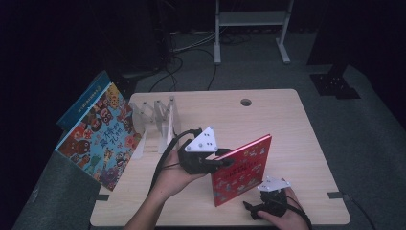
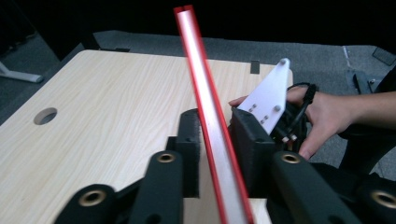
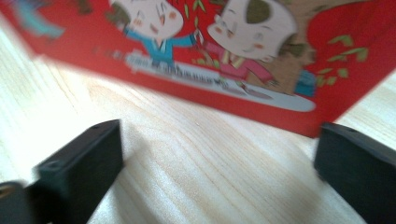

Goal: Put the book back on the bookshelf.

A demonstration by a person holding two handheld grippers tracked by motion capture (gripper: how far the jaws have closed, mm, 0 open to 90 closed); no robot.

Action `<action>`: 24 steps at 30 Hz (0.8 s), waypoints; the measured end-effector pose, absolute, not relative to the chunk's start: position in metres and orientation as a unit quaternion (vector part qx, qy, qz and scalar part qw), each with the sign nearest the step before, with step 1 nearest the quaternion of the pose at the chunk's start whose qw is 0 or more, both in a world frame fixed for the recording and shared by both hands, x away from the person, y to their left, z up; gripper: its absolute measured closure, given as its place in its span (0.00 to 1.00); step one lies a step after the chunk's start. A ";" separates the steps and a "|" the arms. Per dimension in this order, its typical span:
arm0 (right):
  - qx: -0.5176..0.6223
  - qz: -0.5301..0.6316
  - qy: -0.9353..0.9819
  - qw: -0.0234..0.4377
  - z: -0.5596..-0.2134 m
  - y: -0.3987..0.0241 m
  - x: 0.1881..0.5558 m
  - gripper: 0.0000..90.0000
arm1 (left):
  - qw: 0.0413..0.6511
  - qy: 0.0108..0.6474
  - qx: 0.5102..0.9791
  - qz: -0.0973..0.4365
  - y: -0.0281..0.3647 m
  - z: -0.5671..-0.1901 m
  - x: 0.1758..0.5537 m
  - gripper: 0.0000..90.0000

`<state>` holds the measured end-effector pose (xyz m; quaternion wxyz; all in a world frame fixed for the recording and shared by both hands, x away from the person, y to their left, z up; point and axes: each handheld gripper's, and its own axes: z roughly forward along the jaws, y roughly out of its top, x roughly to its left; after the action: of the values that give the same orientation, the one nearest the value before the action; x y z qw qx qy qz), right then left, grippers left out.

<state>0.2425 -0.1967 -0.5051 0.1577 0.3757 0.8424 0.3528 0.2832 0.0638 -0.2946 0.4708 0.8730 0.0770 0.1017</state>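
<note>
- Left gripper [image 1: 229,163] pinches the red picture book's [image 1: 242,168] upright edge; hold it vertical.
- Right gripper [image 1: 250,210], jaws wide, waits near, below the book.
- Carry it left toward the white book rack [image 1: 155,120].

High view overhead; gripper views close (share red book [image 1: 242,168]).

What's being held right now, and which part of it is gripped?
The left gripper clamps the red book by its upper edge, standing it upright on the table. The right gripper is open, holding nothing.
</note>
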 end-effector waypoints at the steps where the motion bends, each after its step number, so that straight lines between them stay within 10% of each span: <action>1: 0.372 0.361 0.840 0.160 -0.504 -0.198 0.242 0.11 | 0.473 0.078 0.873 0.092 0.066 -0.294 0.286 0.85; 24: 0.400 0.390 0.813 0.167 -0.484 -0.251 0.286 0.27 | 0.382 0.068 0.921 0.031 0.073 -0.270 0.321 0.86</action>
<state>0.2855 -0.2515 -0.4844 0.1667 0.3996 0.8125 0.3903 0.3206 0.0733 -0.2704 0.3824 0.9210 0.0676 0.0310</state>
